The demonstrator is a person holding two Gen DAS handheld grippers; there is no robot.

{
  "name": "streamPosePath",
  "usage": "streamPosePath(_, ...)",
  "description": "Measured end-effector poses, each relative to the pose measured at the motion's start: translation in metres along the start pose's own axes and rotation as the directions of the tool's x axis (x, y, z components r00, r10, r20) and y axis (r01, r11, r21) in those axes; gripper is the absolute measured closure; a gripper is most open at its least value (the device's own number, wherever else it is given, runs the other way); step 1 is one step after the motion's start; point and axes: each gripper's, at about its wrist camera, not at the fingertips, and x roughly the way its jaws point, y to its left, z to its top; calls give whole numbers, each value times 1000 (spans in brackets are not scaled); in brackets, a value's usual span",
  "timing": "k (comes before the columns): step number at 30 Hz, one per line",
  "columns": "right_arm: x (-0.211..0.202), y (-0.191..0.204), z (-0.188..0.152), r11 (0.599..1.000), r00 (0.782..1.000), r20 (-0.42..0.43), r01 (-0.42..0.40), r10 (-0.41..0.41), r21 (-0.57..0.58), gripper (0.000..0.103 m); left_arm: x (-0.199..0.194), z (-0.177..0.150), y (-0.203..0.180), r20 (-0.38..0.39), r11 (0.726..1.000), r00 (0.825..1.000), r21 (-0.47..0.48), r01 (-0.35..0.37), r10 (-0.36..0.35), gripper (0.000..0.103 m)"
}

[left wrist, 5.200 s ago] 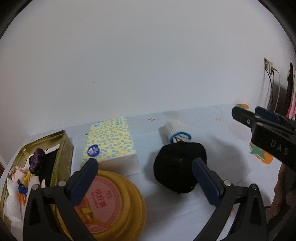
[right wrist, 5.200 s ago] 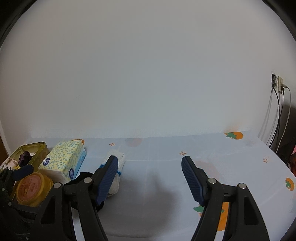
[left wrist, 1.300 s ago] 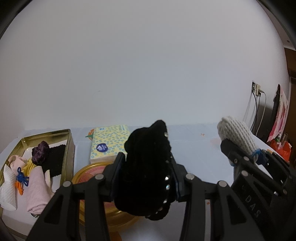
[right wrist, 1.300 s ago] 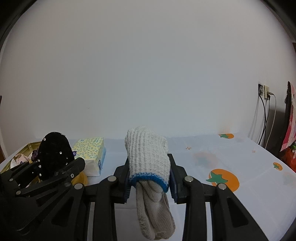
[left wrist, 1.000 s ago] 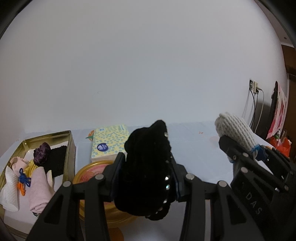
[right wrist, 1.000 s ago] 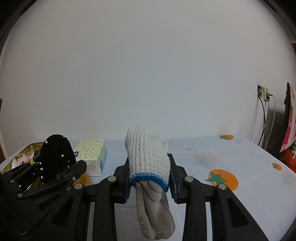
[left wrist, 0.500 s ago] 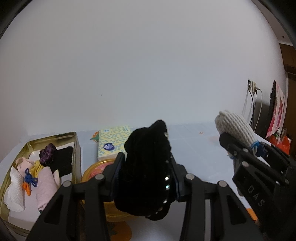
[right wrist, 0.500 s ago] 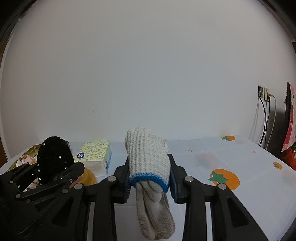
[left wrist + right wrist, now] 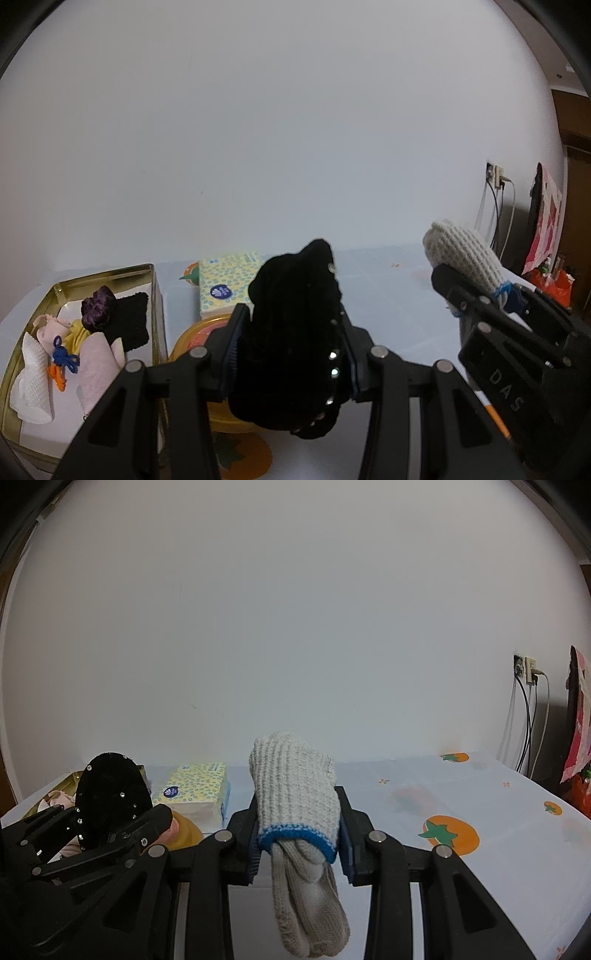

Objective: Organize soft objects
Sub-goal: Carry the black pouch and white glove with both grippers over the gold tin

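My left gripper [image 9: 291, 325] is shut on a black beaded cloth [image 9: 295, 343] and holds it in the air above the table. The cloth also shows in the right wrist view [image 9: 110, 794]. My right gripper [image 9: 297, 823] is shut on a grey knit glove with a blue cuff [image 9: 295, 801]; the glove's fingers hang down below the jaws. The glove also shows in the left wrist view [image 9: 461, 254]. A gold tin [image 9: 155, 295] at the far left holds several soft items: a purple scrunchie [image 9: 98, 302], a black cloth, pink and white cloths.
A yellow-patterned tissue pack [image 9: 225, 280] lies by the wall, next to the tin. A yellow round lidded container [image 9: 195, 332] sits under my left gripper. The tablecloth [image 9: 480, 805] has orange fruit prints. Cables and a wall socket [image 9: 526, 672] are at the far right.
Both grippers went from open above the table to shut, each lifting its item. In the last second both drifted slightly; the tin and tissue pack shifted right in view.
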Motion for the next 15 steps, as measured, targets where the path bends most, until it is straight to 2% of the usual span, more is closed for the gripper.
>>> streamPosePath(8, -6, 27, -1, 999, 999, 14, -28, 29, -22, 66, -8, 1, 16, 23, 1000, 1000, -4, 6, -6, 59)
streamPosePath(15, -3, 56, 3, 997, 997, 25, -71, 72, -34, 66, -15, 4, 53, 46, 999, 999, -40, -13, 15, 59)
